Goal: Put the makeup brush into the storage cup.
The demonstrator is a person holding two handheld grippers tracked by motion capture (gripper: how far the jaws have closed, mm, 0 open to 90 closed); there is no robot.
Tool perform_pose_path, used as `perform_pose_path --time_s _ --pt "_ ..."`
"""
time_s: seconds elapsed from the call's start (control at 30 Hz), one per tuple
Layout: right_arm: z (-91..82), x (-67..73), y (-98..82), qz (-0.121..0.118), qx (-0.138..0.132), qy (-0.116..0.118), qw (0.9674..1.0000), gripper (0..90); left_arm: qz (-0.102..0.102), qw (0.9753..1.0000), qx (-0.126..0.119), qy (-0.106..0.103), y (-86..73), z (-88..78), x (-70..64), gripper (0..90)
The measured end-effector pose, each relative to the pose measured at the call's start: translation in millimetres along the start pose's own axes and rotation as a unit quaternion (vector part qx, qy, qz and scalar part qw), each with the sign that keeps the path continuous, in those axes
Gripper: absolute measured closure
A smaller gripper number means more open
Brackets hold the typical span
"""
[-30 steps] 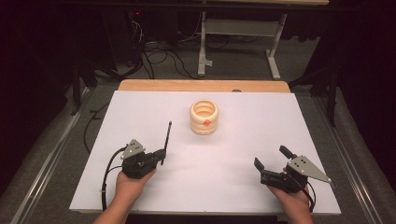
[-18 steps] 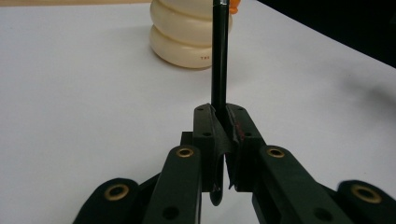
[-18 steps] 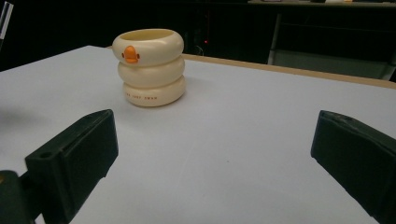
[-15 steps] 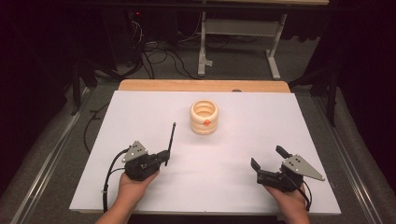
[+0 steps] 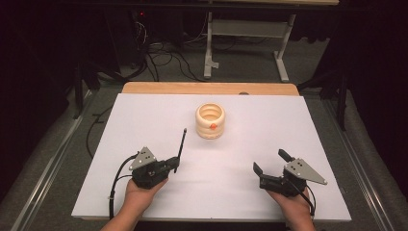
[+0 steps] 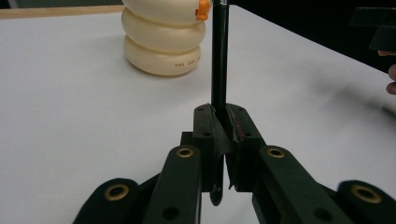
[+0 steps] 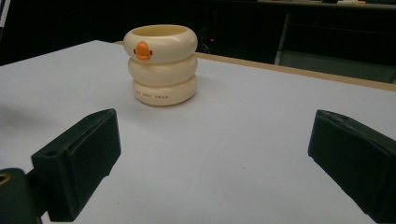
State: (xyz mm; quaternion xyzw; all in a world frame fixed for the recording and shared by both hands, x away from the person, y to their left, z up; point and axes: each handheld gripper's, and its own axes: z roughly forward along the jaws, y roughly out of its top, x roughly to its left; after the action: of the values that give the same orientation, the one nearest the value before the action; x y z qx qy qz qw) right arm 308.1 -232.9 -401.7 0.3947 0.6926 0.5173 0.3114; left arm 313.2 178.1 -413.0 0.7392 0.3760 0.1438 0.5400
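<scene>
A cream cup (image 5: pixel 210 121) made of stacked rings, with an orange beak on its side, stands upright on the white table top (image 5: pixel 298 125), a little behind its middle. My left gripper (image 5: pixel 174 163) sits near the front left, shut on a thin black stick (image 5: pixel 181 145) that points away toward the cup. In the left gripper view the stick (image 6: pixel 219 56) rises from the pinched jaws of that gripper (image 6: pixel 223 116), and the cup (image 6: pixel 163 42) is just left of it. My right gripper (image 5: pixel 269 160) rests front right, open with nothing in it. It (image 7: pixel 212 130) faces the cup (image 7: pixel 163 65).
A wooden strip (image 5: pixel 207 88) runs along the table's far edge. Beyond it are floor cables (image 5: pixel 159 53) and a metal stand (image 5: pixel 240 43). Dark floor borders the table on both sides. The right gripper (image 6: pixel 373 28) shows at the top right of the left gripper view.
The left gripper and its stick have drifted slightly to the right. The right gripper has edged a little to the left. The cup has not moved.
</scene>
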Motion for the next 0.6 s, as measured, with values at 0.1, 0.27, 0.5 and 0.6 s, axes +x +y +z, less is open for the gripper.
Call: perform_pose_path --time_s 0.1,0.27,0.5,0.6 --pt "4.8 3.1 2.5 -0.002 -0.002 0.003 1.0 4.0 0.003 1.0 -0.002 -0.005 0.6 1.3 -2.7 83.4" --pt "9.2 5.2 4.9 0.0 -0.003 0.006 1.0 4.0 0.008 0.9999 -0.002 -0.009 1.0 3.2 -5.3 83.4" --pt "13.3 7.1 9.4 0.004 -0.007 0.006 0.9999 4.0 0.013 0.9998 -0.001 -0.015 1.4 7.4 -9.6 83.4" --pt "14.7 7.9 13.5 0.004 -0.013 0.007 0.9999 4.0 0.014 0.9997 -0.002 -0.02 2.5 9.2 -11.8 83.4"
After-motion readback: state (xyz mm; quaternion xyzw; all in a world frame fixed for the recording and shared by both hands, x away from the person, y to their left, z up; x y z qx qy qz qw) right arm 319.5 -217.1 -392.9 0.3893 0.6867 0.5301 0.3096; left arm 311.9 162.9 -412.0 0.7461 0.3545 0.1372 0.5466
